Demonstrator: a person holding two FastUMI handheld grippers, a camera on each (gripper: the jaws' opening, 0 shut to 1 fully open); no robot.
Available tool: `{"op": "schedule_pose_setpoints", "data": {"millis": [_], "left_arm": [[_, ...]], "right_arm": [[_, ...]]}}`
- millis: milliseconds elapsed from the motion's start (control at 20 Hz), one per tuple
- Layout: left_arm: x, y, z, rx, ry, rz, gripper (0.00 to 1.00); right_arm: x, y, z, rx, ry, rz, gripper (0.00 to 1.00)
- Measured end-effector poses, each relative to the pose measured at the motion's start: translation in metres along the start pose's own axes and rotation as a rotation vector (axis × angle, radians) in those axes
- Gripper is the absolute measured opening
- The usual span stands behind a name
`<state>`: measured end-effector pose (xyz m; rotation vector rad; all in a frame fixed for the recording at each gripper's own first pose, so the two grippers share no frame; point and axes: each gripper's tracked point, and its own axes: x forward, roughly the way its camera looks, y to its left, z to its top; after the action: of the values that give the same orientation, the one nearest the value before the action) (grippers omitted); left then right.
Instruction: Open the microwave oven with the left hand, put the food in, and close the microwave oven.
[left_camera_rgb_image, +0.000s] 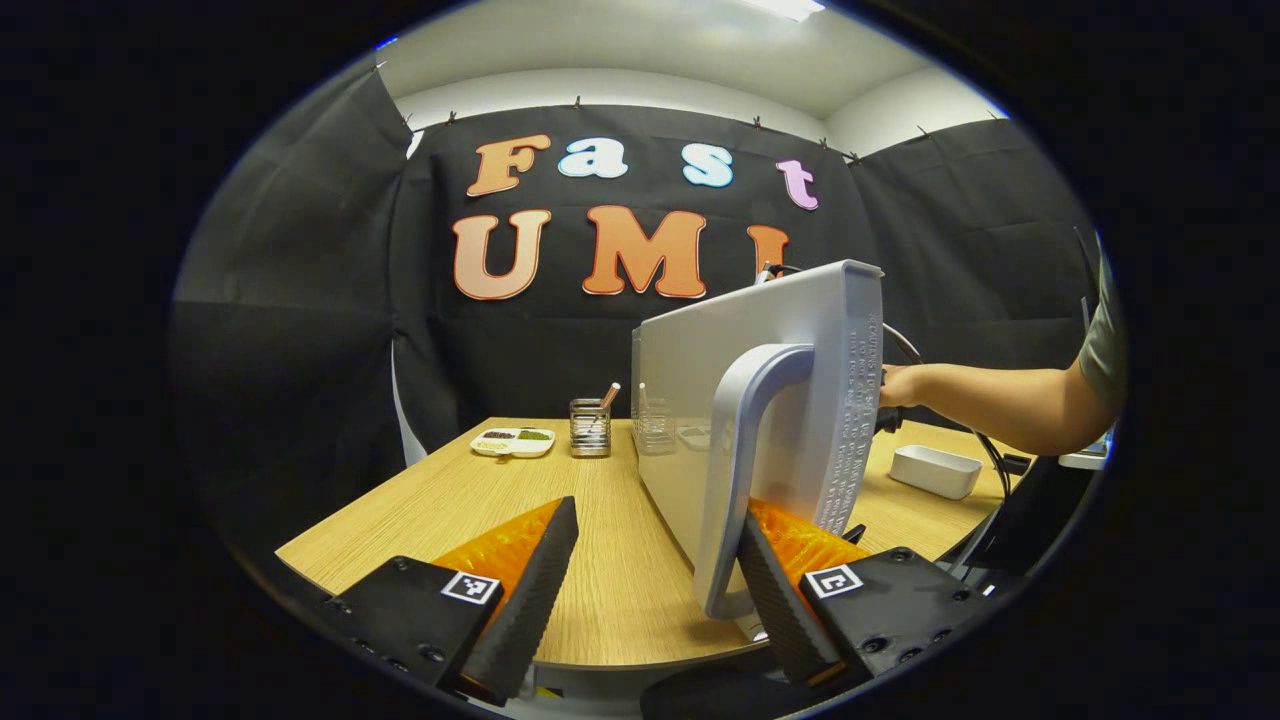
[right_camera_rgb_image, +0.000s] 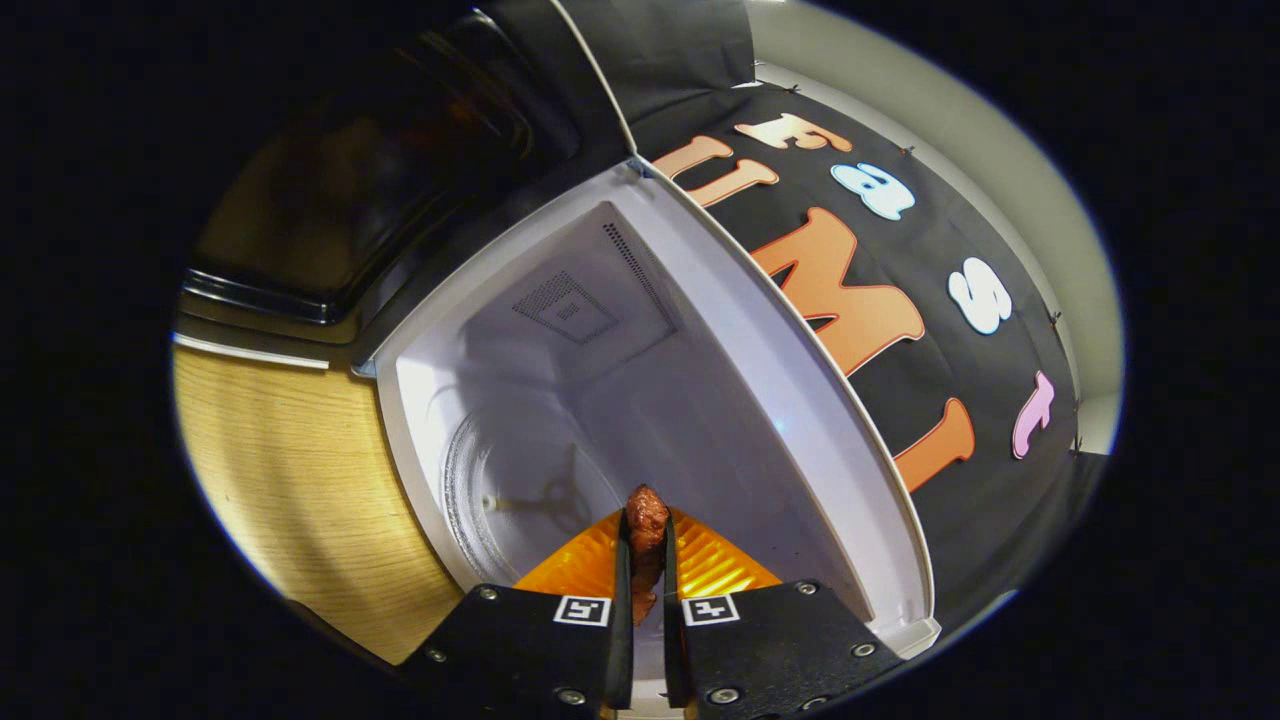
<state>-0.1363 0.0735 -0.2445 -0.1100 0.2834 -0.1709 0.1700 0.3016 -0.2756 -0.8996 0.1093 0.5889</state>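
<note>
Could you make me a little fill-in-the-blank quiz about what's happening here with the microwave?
1. The microwave door stands ____.
2. The right gripper is shut on a piece of ____.
3. The left gripper is open, one finger by the door's ____.
4. The table is made of ____.

Missing words: open; food; handle; wood

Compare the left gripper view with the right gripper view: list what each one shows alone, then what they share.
Left gripper view: the open left gripper beside the door handle of the swung-out microwave door, a divided dish, a metal holder, a white box and a person's arm.

Right gripper view: the right gripper shut on a piece of brown food, aimed into the microwave's white cavity with its glass turntable.

Shared: the wooden table and the black cloth wall.
</note>
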Motion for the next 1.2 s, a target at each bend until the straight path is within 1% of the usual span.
{"op": "schedule_pose_setpoints", "data": {"millis": [200,350,500,800,950,1000,1050,1100,1200], "left_arm": [[-0.001,0.001,0.000,0.006,0.003,0.007,0.95],[0.000,0.000,0.000,0.007,0.006,0.009,0.95],[-0.002,0.000,0.001,0.010,0.008,0.015,0.95],[-0.002,-0.002,-0.001,0.007,0.010,0.022,0.95],[-0.002,-0.002,0.000,0.004,0.008,0.028,0.95],[-0.002,-0.003,0.000,0.003,0.009,0.028,0.95],[-0.002,-0.003,0.000,0.003,0.009,0.028,0.95],[-0.003,-0.003,0.001,0.004,0.008,0.027,0.95],[-0.003,-0.003,0.000,0.002,0.007,0.027,0.95]], "right_arm": [[0.011,0.004,-0.002,-0.049,-0.010,0.004,0.12],[0.020,0.013,-0.011,-0.072,-0.004,0.027,0.13],[0.023,0.015,-0.018,-0.127,0.020,0.017,0.13],[0.023,0.007,-0.016,-0.096,0.037,0.026,0.19],[0.018,0.014,-0.019,-0.077,0.053,0.047,0.37],[0.016,0.015,-0.020,-0.074,0.054,0.050,0.39],[0.015,0.013,-0.018,-0.074,0.052,0.048,0.53],[0.013,0.010,-0.017,-0.074,0.052,0.043,0.56],[0.011,0.006,-0.016,-0.059,0.046,0.048,0.66]]}}
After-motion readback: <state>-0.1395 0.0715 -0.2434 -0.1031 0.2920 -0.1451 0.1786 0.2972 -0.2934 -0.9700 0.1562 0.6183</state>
